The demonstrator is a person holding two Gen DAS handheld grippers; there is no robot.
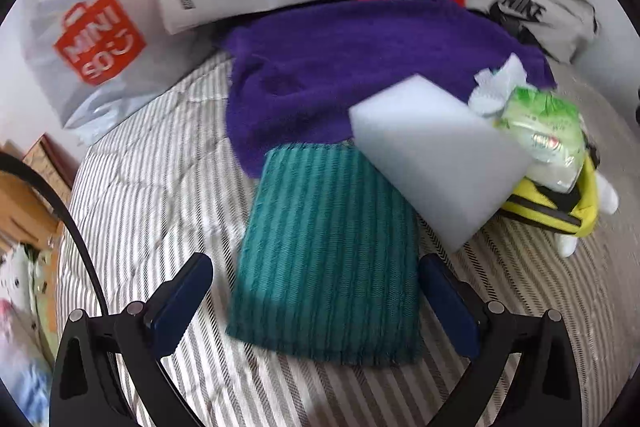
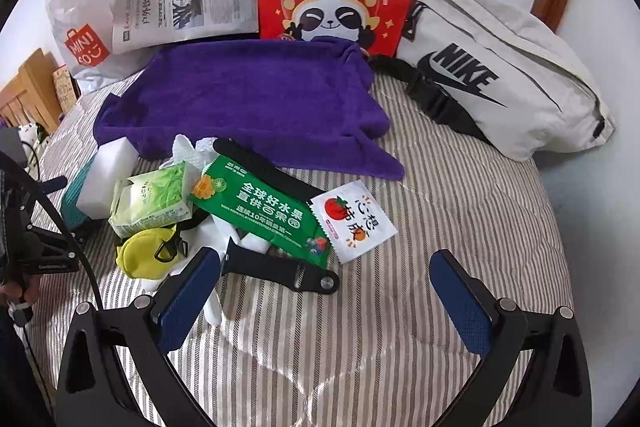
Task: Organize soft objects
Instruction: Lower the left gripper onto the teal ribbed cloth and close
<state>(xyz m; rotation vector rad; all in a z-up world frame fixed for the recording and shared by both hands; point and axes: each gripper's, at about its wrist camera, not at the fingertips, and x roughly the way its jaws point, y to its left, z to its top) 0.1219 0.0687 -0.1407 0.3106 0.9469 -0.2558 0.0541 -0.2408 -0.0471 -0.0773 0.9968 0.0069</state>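
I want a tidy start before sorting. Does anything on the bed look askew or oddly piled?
Yes. The white foam block lies tilted, propped on the teal cloth and the tissue pack. The purple towel is rumpled, one corner trailing out. Both grippers are open and empty.

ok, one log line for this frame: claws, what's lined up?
left claw: open, astride teal cloth | right claw: open, empty, over striped bedding | white sponge: leaning on teal cloth

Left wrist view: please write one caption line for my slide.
Open left gripper straddles a teal cloth beside a white sponge on a striped bed.
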